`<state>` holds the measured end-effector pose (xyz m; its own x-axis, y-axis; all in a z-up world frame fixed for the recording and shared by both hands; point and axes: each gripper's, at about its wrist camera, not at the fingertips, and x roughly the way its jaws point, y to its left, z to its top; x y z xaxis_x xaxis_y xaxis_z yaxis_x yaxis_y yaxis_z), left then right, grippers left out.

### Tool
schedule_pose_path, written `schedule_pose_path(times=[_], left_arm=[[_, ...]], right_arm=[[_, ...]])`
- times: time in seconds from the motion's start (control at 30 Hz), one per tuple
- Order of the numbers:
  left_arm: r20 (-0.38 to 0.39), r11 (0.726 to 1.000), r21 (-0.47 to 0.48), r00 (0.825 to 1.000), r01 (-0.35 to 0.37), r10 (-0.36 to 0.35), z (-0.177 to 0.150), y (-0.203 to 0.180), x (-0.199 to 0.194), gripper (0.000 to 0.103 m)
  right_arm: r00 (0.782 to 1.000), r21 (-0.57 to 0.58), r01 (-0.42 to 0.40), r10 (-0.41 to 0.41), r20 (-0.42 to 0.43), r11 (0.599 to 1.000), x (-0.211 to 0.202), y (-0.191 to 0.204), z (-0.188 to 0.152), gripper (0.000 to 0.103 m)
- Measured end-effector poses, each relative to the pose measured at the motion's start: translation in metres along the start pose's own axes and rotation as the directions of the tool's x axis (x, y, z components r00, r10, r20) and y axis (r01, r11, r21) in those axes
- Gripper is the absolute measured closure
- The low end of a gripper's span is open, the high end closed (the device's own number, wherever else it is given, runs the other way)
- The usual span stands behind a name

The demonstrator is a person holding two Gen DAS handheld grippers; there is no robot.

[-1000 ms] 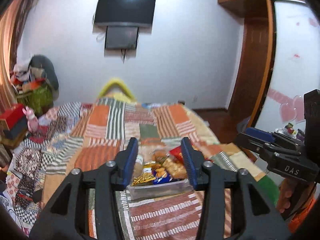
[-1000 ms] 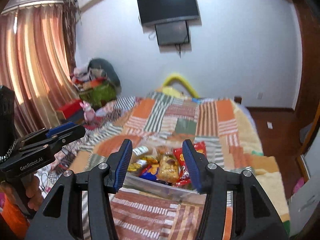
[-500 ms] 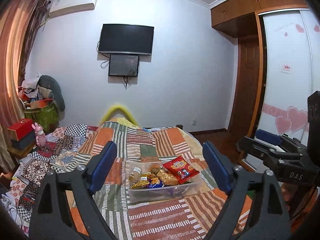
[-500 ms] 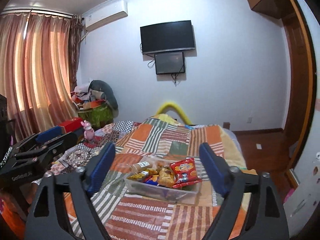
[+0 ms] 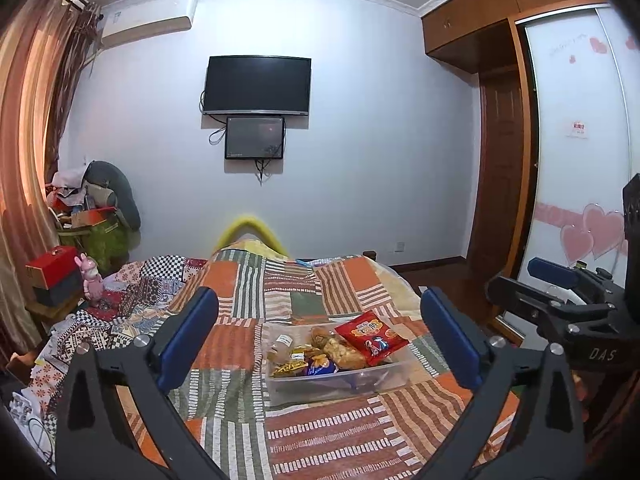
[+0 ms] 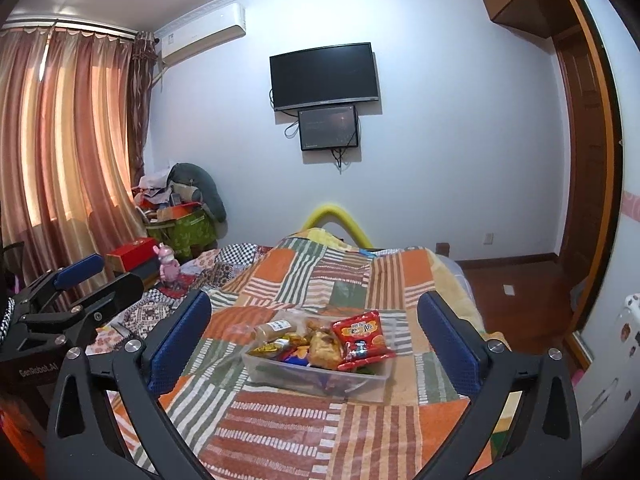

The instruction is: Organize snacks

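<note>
**Both grippers spread wide above the quilt**

We hold the left gripper (image 5: 320, 344) and right gripper (image 6: 314, 340) fully spread, empty, touching nothing. On the patchwork quilt (image 5: 320, 432), the clear bin (image 5: 340, 380) holds crowded snack packets, a red packet (image 5: 372, 338) leaning topmost.

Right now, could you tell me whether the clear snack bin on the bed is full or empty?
Full: the clear bin is heaped with snack packets, the red packet rising above its rim.

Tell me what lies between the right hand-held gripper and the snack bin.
Only bare patchwork quilt. In the right wrist view, nothing sits between the open right hand-held gripper and the clear snack bin.
</note>
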<state>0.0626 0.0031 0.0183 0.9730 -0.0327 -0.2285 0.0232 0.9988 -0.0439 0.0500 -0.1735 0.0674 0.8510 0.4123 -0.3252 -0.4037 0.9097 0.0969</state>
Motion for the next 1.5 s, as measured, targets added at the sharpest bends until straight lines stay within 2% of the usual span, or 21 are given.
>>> schedule_pose_path(times=[1.2,1.5], left_arm=[[-0.025,1.0,-0.016,0.999,0.025,-0.025,-0.0021,0.0049,0.0058,0.0],[-0.037,0.999,0.012,0.998,0.044,-0.043,-0.0047,-0.0009,0.0055,0.0]], right_arm=[[1.0,-0.004,0.013,-0.013,0.008,1.0,-0.0043,-0.003,0.0011,0.0],[1.0,-0.001,0.018,-0.018,0.004,1.0,-0.0036,-0.0029,0.0027,0.0]])
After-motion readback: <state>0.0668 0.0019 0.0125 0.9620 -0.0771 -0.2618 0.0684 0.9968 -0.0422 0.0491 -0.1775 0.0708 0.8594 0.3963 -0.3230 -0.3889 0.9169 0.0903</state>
